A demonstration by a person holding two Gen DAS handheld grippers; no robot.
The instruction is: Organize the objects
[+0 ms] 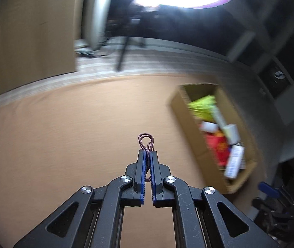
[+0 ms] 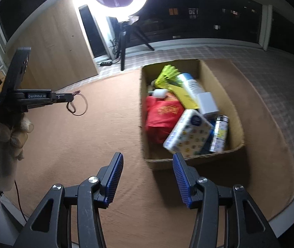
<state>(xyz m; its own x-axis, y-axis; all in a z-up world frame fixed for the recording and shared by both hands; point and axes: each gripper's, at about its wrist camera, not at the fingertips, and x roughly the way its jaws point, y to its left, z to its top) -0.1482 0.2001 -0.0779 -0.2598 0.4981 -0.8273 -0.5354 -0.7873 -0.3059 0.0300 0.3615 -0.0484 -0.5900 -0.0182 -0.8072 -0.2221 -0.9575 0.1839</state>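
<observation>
- Presently, the left gripper (image 1: 148,154) has its jaws closed down on a thin dark-red elastic band (image 1: 145,141); loops of the band stick out past the fingertips, and a short length shows between the pads lower down.
- Seen from the right wrist, the same left gripper (image 2: 70,97) is held by a gloved hand (image 2: 12,132) above the orange mat (image 2: 84,144), with the elastic band (image 2: 79,105) dangling in loops from its tip. Judgement: the pinch at the tips suits so thin and limp an item, and keeping it aloft lets it be carried clear of the mat.
- The right gripper (image 2: 148,161) stands wide open and holds nothing; it points at the near end of the cardboard box (image 2: 232,111). Judgement: it is idle, perhaps ready to steady the box.
- The box sits on the mat well to the right of the band. Judgement: it is the collection point, and the band is the item left to go in.
- Count: two grippers; one box; one band, its loops too tangled to say whether it is a single piece.
- Count in the box, as far as visible: one red packet (image 2: 161,113), one patterned tissue pack (image 2: 186,134), one yellow-green shuttlecock (image 2: 167,76), one white cylinder (image 2: 192,86), one yellow box (image 2: 185,98), one white cube (image 2: 208,104). Further items at the right side are too blurred to count.
</observation>
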